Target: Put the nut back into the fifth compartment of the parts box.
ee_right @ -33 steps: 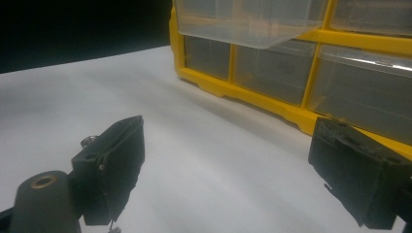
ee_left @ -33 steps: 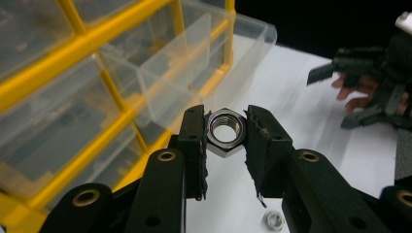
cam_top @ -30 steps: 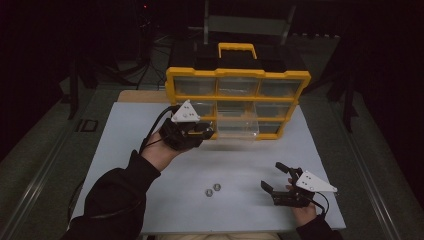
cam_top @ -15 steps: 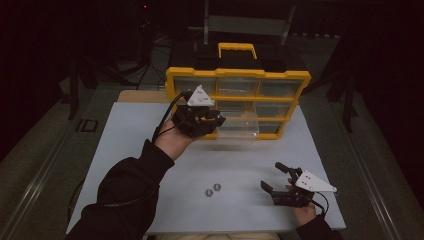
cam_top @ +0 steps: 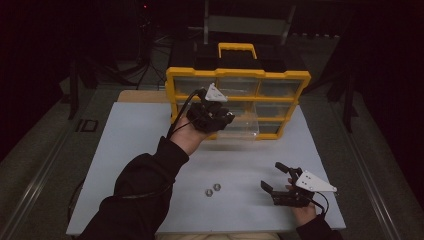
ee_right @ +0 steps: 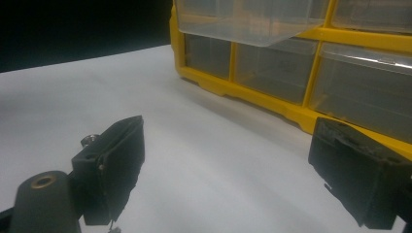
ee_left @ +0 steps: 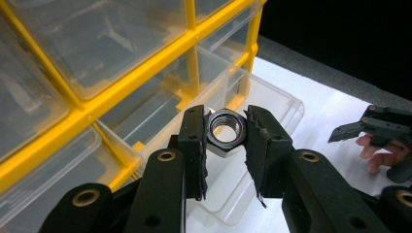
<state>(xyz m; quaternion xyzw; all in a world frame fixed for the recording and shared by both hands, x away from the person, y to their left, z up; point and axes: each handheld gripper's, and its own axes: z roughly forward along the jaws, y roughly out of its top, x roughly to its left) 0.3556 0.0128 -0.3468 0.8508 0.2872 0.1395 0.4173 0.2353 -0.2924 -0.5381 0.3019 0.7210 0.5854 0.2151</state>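
Here, hidden parts: the left gripper (cam_top: 216, 116) covers part of the pulled-out drawer (cam_top: 242, 127) in the high view, so what the drawer holds cannot be made out there; the person's upper arms are cut off at the table's near edge
Hard to make out: the clear drawer fronts glare in the left gripper view, and nothing can be read through them; the room around the table (cam_top: 135, 140) is dark
Left gripper state: jaws closed on a steel hex nut (ee_left: 225, 130), pinched by its flats, its threaded hole facing the camera
Nut's place: raised above the open drawer (ee_left: 252, 145) in the left gripper view, at the organizer's front, toward the table's far edge
Container: a yellow organizer (cam_top: 237, 80) with clear drawers stands at the far edge, middle; one lower drawer is pulled out toward the near edge
Drawer contents: no item can be made out in the visible part in the left gripper view
Loose parts: two nuts (cam_top: 212, 189) lie side by side near the near edge, middle
Right gripper (cam_top: 281, 179): jaws wide apart, nothing between them, resting near the near right corner, well apart from the organizer (ee_right: 291, 97)
Open room: the table's left half is bare; a bare strip lies between the organizer and the two nuts
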